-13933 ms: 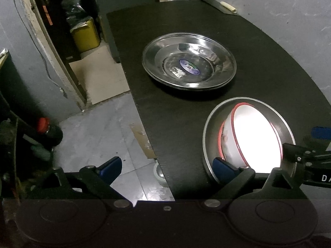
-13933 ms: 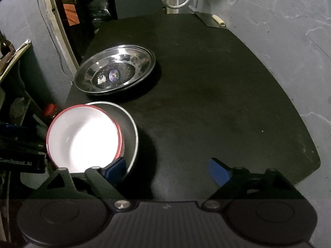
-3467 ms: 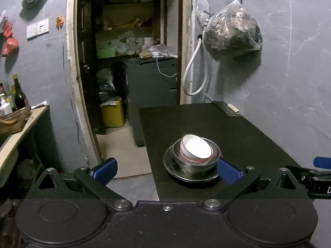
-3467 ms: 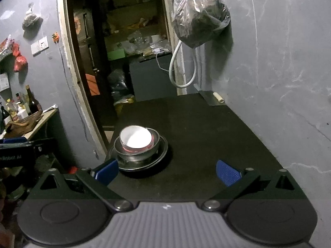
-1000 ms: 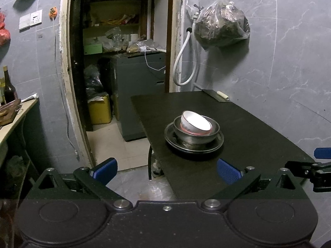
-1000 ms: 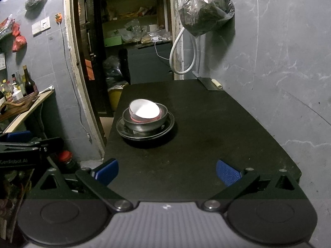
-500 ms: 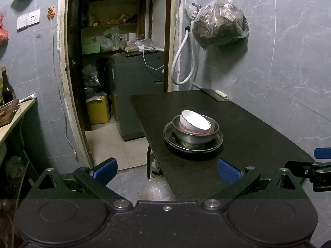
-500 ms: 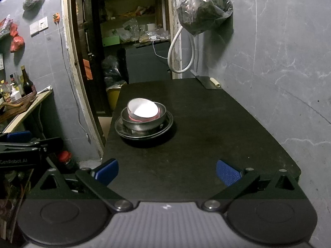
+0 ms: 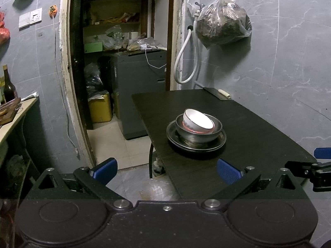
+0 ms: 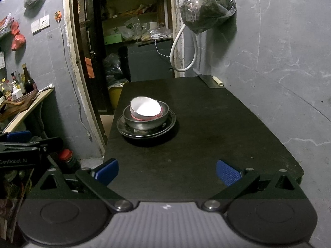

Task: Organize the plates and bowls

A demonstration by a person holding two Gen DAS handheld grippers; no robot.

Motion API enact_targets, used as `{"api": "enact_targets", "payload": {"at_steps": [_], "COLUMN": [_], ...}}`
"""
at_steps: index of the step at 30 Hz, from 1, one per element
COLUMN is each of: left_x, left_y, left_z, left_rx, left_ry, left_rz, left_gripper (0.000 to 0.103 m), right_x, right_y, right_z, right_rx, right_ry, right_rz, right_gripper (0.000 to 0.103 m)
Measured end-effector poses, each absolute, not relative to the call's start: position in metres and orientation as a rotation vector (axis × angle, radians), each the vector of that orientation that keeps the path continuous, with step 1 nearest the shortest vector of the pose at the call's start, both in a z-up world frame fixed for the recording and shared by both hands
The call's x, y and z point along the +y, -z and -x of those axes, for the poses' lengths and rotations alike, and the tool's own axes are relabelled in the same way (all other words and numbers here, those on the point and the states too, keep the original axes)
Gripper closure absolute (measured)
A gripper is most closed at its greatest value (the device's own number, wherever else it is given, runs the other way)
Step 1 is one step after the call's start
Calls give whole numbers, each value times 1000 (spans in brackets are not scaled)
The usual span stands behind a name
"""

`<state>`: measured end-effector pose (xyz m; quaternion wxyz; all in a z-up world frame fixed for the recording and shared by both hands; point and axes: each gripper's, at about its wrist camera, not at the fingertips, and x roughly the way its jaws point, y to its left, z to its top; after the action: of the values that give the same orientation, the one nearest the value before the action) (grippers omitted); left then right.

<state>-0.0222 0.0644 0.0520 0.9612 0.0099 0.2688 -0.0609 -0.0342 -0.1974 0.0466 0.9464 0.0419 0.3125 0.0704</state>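
A white bowl with a red rim (image 9: 198,121) (image 10: 145,109) sits tilted inside a steel bowl (image 9: 198,134) (image 10: 144,122). The steel bowl stands on a flat steel plate (image 9: 219,144) (image 10: 168,127) on the black table (image 9: 258,136) (image 10: 217,124). My left gripper (image 9: 166,170) is open and empty, held back off the table's near left corner. My right gripper (image 10: 167,171) is open and empty above the table's near edge. Both are well short of the stack.
A cleaver with a pale handle (image 9: 223,93) (image 10: 215,81) lies at the table's far right corner. A hose and a hanging bag (image 9: 224,28) are on the wall behind. A doorway with a yellow canister (image 9: 101,108) opens at the left. A side shelf with bottles (image 10: 22,86) stands at the far left.
Over the last second both grippers drifted slightly; the stack looks the same. Earlier the bowls and the plate stood apart on the table; now they are stacked.
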Motion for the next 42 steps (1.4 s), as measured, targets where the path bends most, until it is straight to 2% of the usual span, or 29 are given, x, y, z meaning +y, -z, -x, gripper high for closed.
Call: {"api": "enact_targets", "payload": {"at_steps": [42], "left_x": [65], "left_y": [-49], "left_z": [21], "left_rx": [548], "left_ry": [131], "left_rz": [-20], "left_gripper": [1], "right_x": [-197], "right_y": [-43], "right_z": [35], "right_rx": [643], "right_ry": [-132], "right_rz": [-86], "right_gripper": [0]}}
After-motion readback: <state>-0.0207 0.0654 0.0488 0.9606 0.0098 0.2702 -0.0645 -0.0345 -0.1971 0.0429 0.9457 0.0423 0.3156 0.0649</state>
